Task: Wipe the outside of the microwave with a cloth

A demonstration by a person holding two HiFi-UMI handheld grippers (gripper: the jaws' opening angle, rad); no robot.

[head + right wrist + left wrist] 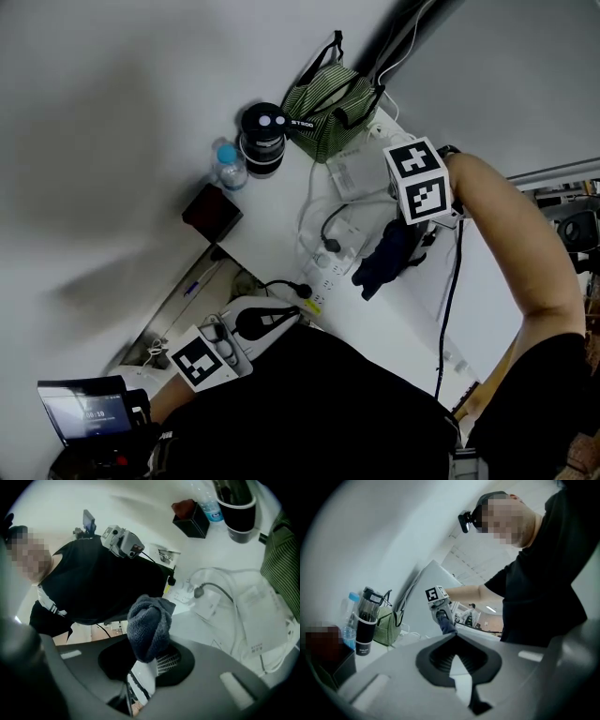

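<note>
Two grippers: the right gripper (151, 654) clamps one dark cloth (146, 625), the left gripper (454, 638) has jaws together, empty.

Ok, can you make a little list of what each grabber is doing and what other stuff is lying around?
Right gripper: shut on the dark blue cloth
Left gripper: shut, nothing between its jaws
Other things: green striped bag, black tumbler, water bottle, dark box
Near the cloth: white cables on the white surface
</note>
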